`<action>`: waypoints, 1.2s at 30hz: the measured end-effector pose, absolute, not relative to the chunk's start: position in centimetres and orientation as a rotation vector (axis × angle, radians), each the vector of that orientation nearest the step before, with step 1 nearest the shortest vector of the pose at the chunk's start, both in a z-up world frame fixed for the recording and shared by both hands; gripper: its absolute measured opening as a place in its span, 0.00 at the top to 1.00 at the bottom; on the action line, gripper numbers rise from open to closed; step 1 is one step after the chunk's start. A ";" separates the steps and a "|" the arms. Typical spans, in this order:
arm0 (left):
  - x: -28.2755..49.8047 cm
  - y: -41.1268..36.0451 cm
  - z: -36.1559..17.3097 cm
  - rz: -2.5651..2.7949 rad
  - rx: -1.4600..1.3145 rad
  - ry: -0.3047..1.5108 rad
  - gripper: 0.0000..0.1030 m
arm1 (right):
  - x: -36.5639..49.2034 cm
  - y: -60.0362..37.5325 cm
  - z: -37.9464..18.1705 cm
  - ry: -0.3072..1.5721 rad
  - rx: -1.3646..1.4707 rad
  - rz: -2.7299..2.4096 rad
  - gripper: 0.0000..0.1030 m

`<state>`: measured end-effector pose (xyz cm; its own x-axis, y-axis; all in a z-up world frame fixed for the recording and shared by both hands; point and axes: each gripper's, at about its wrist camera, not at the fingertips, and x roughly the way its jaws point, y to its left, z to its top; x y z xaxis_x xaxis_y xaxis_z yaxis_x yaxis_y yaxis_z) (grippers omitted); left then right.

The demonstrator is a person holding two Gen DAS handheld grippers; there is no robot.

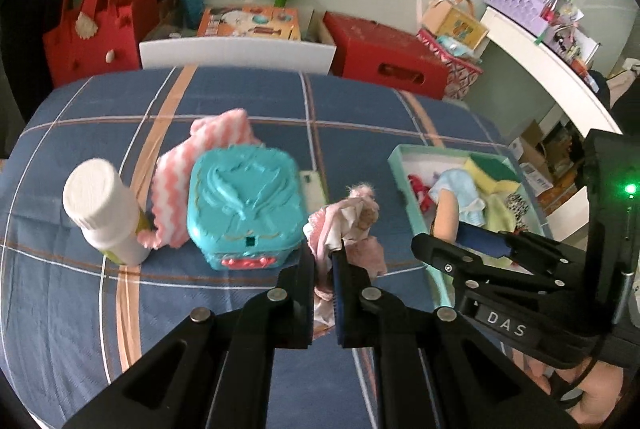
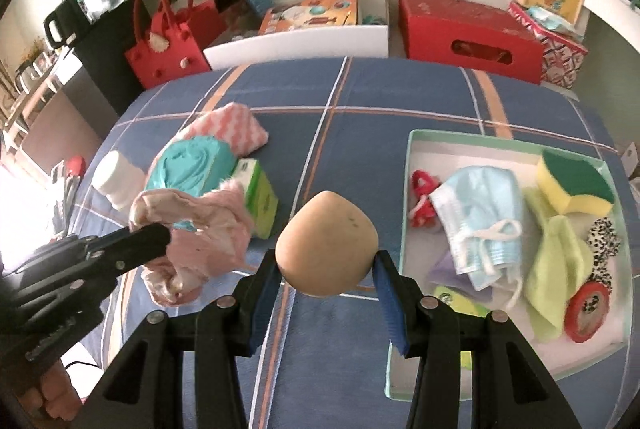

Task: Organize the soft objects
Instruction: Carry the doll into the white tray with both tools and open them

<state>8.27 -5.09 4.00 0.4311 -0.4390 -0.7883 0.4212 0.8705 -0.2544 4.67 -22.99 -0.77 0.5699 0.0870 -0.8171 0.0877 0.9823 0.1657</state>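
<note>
A crumpled pale pink cloth (image 1: 352, 225) was held pinched in the closed left gripper (image 1: 334, 269) beside the embossed turquoise plastic box (image 1: 244, 205), while a tan egg-shaped sponge (image 2: 326, 243) was clamped by the right gripper (image 2: 326, 281) farther from that box, above the blue plaid bedspread (image 2: 360, 101).

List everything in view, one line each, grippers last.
bedspread: 1, blue plaid, under everything
tray: 1, mint rim, right
face mask: 1, light blue, in tray
sponge: 1, yellow-green, in tray
teal box: 1, teal, left
white bottle: 1, left of teal box
striped cloth: 1, pink-white, behind teal box
pink cloth: 1, in left hand-held gripper
tan ball: 1, in right hand-held gripper
</note>
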 end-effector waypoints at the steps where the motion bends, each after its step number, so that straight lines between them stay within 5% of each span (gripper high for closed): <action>1: 8.3 -5.3 4.1 -0.538 -0.022 0.983 0.93 | 4.7 -23.1 -0.7 0.963 0.195 -0.006 0.51; 36: 5.7 -22.2 0.7 -0.858 0.089 0.956 0.93 | -2.0 -40.9 -3.6 0.984 0.427 -0.526 0.51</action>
<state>5.65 -22.17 0.68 0.2831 -0.6029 -0.7459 0.6765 0.6768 -0.2903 -1.98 -40.92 -3.58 0.4478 -0.2234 -0.8658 0.5959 0.7965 0.1026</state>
